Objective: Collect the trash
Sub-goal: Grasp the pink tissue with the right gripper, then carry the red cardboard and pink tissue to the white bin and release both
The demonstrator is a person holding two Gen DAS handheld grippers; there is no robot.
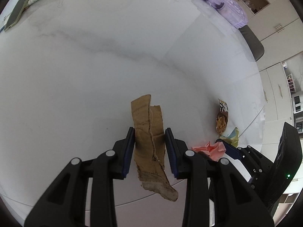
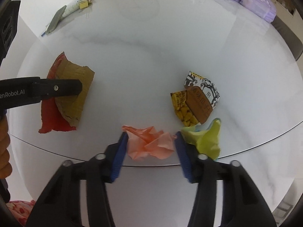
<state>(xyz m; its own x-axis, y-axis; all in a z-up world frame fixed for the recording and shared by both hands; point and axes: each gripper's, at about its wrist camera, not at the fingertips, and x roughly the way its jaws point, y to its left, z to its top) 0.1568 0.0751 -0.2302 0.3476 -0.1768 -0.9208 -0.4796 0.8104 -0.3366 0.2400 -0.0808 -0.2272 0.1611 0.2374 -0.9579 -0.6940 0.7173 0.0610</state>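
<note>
My left gripper (image 1: 149, 132) is shut on a torn strip of brown cardboard (image 1: 149, 124), which hangs between the blue pads above the white round table (image 1: 113, 66). In the right wrist view that cardboard (image 2: 79, 96) shows a red underside, and the left gripper (image 2: 75, 89) reaches in from the left edge. My right gripper (image 2: 151, 138) points down at the table's near edge. Both its pads touch a crumpled pink paper (image 2: 151, 143) that fills the gap. The pink paper (image 1: 210, 148) and the right gripper (image 1: 231, 149) also show in the left wrist view.
A yellow-brown snack wrapper (image 2: 198, 98) and a crumpled yellow-green paper (image 2: 206, 140) lie just right of the pink paper. At the far side lie a phone (image 2: 55, 19), a cone-shaped wrapper with a clip (image 2: 75, 6) and a purple cloth (image 2: 251, 0). A grey chair (image 1: 253, 41) stands beyond the rim.
</note>
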